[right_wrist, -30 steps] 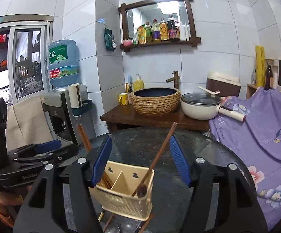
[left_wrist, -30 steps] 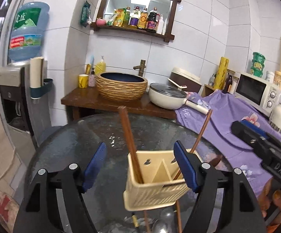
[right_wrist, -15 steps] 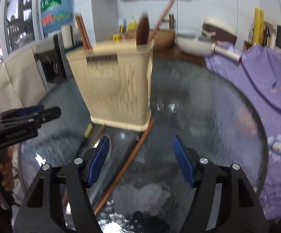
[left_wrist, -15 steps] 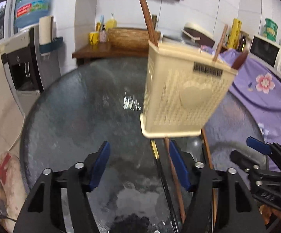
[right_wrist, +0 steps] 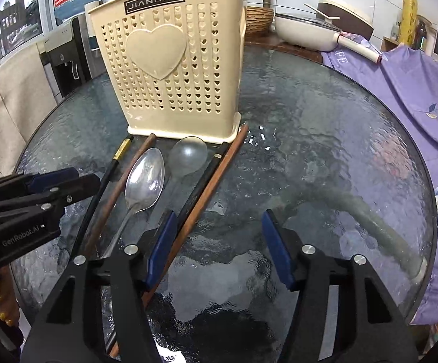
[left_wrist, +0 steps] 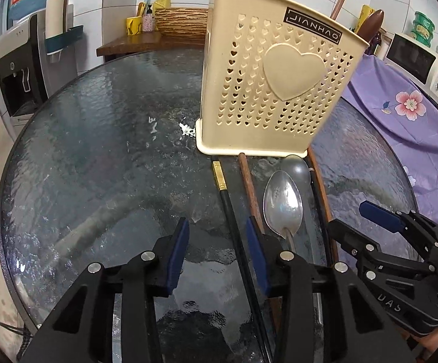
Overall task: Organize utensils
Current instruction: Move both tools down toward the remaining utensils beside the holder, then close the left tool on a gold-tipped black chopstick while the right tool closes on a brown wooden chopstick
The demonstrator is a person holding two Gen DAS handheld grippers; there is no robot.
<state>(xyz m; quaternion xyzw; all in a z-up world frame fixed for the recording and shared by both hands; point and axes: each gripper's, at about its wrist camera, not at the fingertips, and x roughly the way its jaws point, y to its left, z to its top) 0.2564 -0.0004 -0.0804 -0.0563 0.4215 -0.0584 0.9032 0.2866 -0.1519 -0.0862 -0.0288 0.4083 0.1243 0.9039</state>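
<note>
A round, dark, rippled-glass worktop (left_wrist: 97, 157) carries a loose row of utensils laid side by side, their heads pointing at the foot of a cream plastic utensil holder (left_wrist: 273, 84) pierced with small hearts. The holder stands upright at the middle of the worktop, so everything lies within easy reach of it. A few brown sticks and a dark wooden spoon handle already poke out of its top, which suggests the sorting is partly done.

Leftmost, the left tongs (left_wrist: 217, 248) hang low over the glass, pointing down at a slant. Their blue-padded jaws are closing, and a black chopstick with a gold band (left_wrist: 228, 199) runs up between them, close against the right-hand pad; I cannot tell whether that pad touches it. This looks like a reach for that chopstick.

Next lie a reddish-brown wooden chopstick (left_wrist: 249, 187), a shiny metal spoon (right_wrist: 144, 181) and a clear plastic spoon (right_wrist: 187, 155), then another black chopstick (right_wrist: 200, 181) and a long brown wooden chopstick (right_wrist: 215, 178).

Rightmost, the right tongs (right_wrist: 219, 248) are also closing, with only bare glass between the pads; the brown chopstick passes just outside the left pad, not gripped.
</note>
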